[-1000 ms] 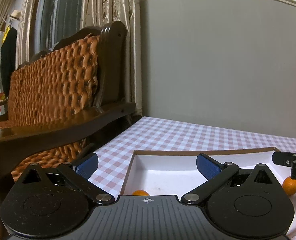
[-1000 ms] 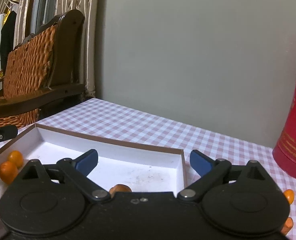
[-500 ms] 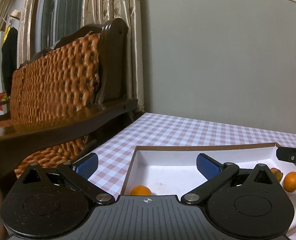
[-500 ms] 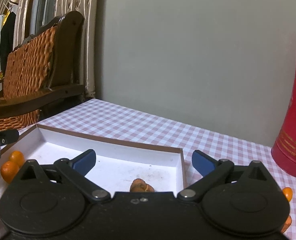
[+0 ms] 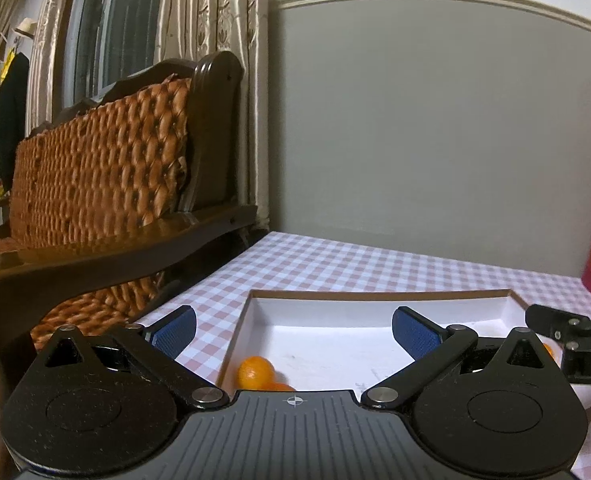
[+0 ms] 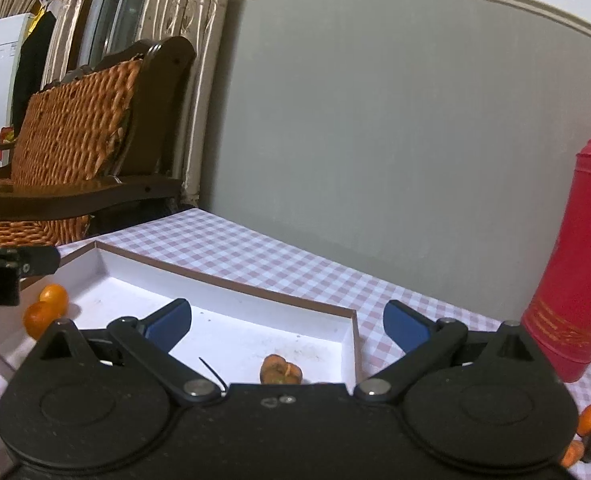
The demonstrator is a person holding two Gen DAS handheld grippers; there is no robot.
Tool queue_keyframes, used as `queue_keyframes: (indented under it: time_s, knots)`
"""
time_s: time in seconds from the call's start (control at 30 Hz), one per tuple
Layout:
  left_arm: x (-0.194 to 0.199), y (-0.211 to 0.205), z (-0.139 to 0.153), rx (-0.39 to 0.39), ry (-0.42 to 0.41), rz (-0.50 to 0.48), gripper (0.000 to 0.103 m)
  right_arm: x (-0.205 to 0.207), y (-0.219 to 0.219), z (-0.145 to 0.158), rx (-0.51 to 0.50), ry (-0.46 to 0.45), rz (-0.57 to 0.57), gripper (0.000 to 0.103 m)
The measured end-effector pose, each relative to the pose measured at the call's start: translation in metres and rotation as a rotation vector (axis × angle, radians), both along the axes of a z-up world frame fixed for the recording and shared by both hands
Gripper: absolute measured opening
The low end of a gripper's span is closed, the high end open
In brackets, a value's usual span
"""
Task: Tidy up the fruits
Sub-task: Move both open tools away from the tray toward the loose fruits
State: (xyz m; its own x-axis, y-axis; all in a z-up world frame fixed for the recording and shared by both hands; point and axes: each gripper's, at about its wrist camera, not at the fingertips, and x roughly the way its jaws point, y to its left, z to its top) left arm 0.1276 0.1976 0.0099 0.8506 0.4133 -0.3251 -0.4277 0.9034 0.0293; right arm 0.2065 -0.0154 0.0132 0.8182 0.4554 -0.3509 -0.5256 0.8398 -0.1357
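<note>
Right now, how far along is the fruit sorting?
Partly done. Two oranges and a brownish fruit lie in the white tray. Nothing is in hand: left gripper and right gripper are open. Loose fruit remains beside the red thermos.

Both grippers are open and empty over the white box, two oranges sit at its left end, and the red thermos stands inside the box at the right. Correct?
Not quite: the red thermos stands on the checked tablecloth outside the white box, beyond its right wall, as the right wrist view shows. The rest holds.
</note>
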Motion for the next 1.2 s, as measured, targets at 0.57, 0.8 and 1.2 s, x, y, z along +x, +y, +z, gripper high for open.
queue_keyframes:
  time_s: [0.57,0.8,1.2]
  knots:
    - [-0.062,-0.053,0.005,0.066,-0.001,-0.095,0.103,-0.055,-0.051,0.012,0.019,-0.006,-0.021,0.097]
    - [-0.086,-0.081,0.009,0.129,-0.03,-0.148,0.103,-0.091,-0.072,0.007,-0.047,-0.011,-0.022,0.097]
    - [-0.091,-0.114,0.008,0.082,-0.033,-0.236,0.103,-0.121,-0.12,0.004,-0.038,0.002,-0.103,0.096]
